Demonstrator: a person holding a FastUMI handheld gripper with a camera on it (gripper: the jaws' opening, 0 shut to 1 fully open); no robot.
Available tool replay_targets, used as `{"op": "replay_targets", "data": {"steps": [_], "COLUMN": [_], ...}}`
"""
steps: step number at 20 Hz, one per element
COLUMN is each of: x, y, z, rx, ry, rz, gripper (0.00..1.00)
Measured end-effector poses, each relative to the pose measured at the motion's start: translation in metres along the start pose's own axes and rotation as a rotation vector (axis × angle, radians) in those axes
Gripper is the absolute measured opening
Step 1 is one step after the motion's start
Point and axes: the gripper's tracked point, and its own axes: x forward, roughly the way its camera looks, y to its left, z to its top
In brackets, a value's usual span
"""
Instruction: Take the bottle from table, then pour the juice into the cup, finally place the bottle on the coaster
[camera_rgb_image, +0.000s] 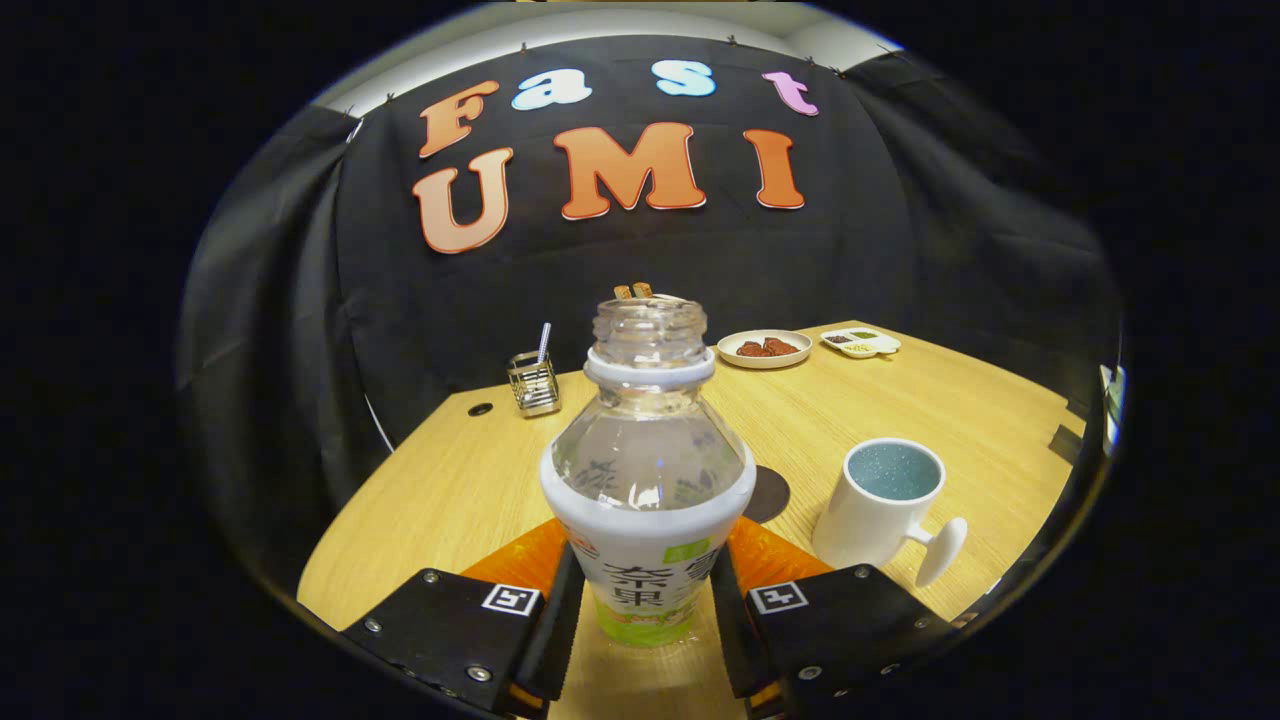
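A clear plastic bottle (648, 470) with a white label and no cap stands upright between my fingers. My gripper (647, 625) is shut on the bottle's lower body, one finger pressing on each side. A white cup (884, 505) with a blue inside and a handle turned toward me stands on the table (450, 490) to the right of the bottle, beyond the right finger. A dark round coaster (770, 493) lies flat just behind the bottle, partly hidden by it, between the bottle and the cup.
A small metal holder (533, 382) with a straw stands far left on the table. A plate of reddish food (765, 348) and a divided white dish (861, 342) sit at the far edge. An orange mat (520, 560) lies under the bottle.
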Motion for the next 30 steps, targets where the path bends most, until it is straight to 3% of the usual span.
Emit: {"op": "replay_targets", "data": {"steps": [11,18,30], "x": [-0.003,-0.001,0.006], "y": [0.001,-0.004,-0.007], "z": [0.02,0.032,0.048], "rx": [0.359,0.659,1.053], "ry": [0.012,0.019,0.024], "rz": [0.117,0.189,0.268], "gripper": [0.61,0.62,0.61]}}
